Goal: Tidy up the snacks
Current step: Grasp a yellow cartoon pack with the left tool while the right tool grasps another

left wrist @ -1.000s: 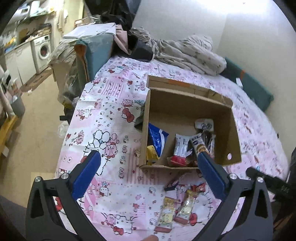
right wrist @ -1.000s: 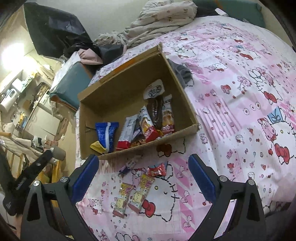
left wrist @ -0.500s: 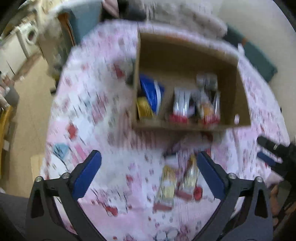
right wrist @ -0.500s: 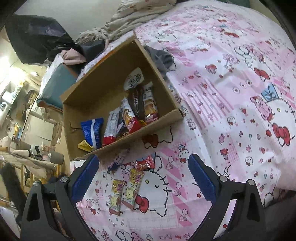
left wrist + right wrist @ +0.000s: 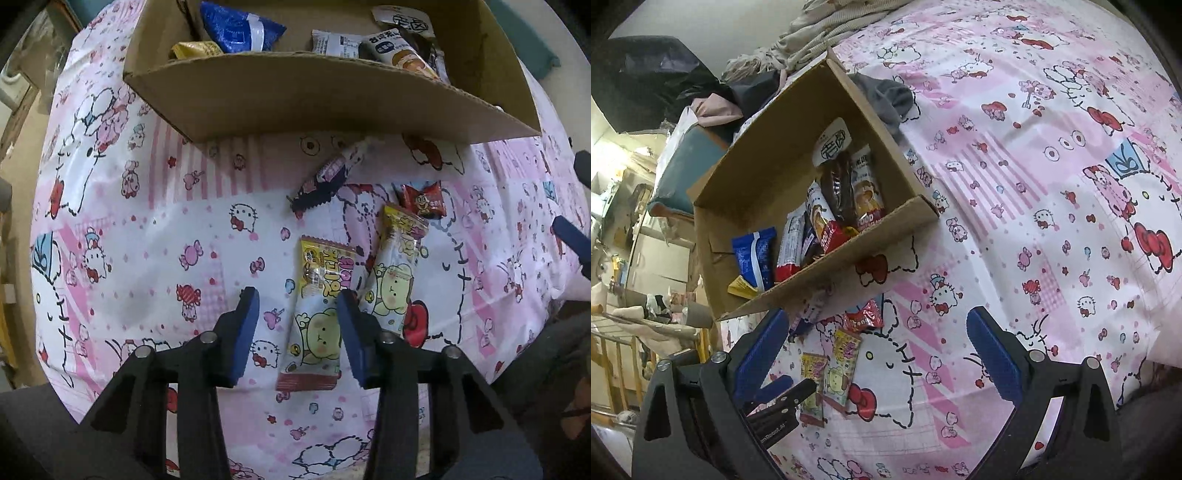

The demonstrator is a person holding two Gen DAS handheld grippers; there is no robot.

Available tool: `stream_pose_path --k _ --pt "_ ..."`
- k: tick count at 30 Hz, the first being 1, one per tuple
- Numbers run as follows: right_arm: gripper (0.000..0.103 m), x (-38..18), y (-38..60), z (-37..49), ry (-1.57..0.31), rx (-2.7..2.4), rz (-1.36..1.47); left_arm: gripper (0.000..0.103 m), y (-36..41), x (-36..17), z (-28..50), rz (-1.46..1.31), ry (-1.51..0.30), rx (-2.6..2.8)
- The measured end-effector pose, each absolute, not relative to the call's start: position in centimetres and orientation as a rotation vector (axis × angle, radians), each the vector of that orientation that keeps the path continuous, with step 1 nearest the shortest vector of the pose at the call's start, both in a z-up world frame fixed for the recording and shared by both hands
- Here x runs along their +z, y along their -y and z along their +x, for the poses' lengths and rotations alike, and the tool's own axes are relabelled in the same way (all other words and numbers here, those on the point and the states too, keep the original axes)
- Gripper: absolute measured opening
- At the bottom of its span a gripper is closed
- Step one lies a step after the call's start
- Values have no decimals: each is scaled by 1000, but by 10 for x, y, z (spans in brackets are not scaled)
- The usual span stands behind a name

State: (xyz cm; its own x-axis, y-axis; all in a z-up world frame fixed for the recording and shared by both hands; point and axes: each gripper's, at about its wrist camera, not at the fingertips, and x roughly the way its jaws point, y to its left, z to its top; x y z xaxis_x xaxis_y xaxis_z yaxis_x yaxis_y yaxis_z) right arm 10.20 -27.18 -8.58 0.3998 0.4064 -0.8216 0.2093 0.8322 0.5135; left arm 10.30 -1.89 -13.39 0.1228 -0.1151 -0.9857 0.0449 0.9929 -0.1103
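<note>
A cardboard box [image 5: 332, 96] on the pink Hello Kitty sheet holds several snack packs, among them a blue pack [image 5: 240, 27]. In front of it lie a yellow bear-print pack [image 5: 317, 314], a second bear-print pack [image 5: 397, 280], a small red pack [image 5: 423, 201] and a dark striped bar [image 5: 325, 177]. My left gripper [image 5: 297, 325] is open, low over the sheet, its fingers either side of the yellow bear pack's lower half. My right gripper [image 5: 879, 350] is open and empty above the loose snacks [image 5: 842, 354]; the box [image 5: 827, 273] lies beyond it.
A grey cloth [image 5: 886, 96] lies beside the box's far side. A crumpled blanket [image 5: 820, 33] and dark bags [image 5: 646, 74] sit at the head of the bed. The bed's left edge drops to a cluttered floor [image 5: 628, 295].
My left gripper has dropped down and forward to the loose snacks and narrowed its jaws around the yellow bear pack. My right gripper has shifted slightly closer to the bed.
</note>
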Motion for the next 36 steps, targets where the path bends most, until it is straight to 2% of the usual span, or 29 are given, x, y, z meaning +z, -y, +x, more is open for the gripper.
stream_pose_path --k 2,17,19,20,21,28,33,36 --pt "99 -87 270 103 -1179 134 604 35 18 -135 102 -74 -1464 -128" --pt "99 -95 257 101 -1217 139 542 37 41 -150 96 28 -1499 -174" --pt "99 -95 255 101 -1223 140 537 34 44 -150 95 38 -1498 -185" --pt "99 -96 254 101 -1225 142 534 29 45 -150 94 29 -1500 -194" --pt "99 -96 253 101 -1228 145 528 22 45 -147 93 29 -1501 -201" --pt "99 -97 235 98 -1260 226 482 22 31 -116 86 -28 -1450 -170" --pt "98 -112 202 93 -1349 251 417 22 16 -86 73 -125 -1414 -173" --pt "86 -123 176 92 -1389 251 335 23 10 -79 65 -102 -1387 -123"
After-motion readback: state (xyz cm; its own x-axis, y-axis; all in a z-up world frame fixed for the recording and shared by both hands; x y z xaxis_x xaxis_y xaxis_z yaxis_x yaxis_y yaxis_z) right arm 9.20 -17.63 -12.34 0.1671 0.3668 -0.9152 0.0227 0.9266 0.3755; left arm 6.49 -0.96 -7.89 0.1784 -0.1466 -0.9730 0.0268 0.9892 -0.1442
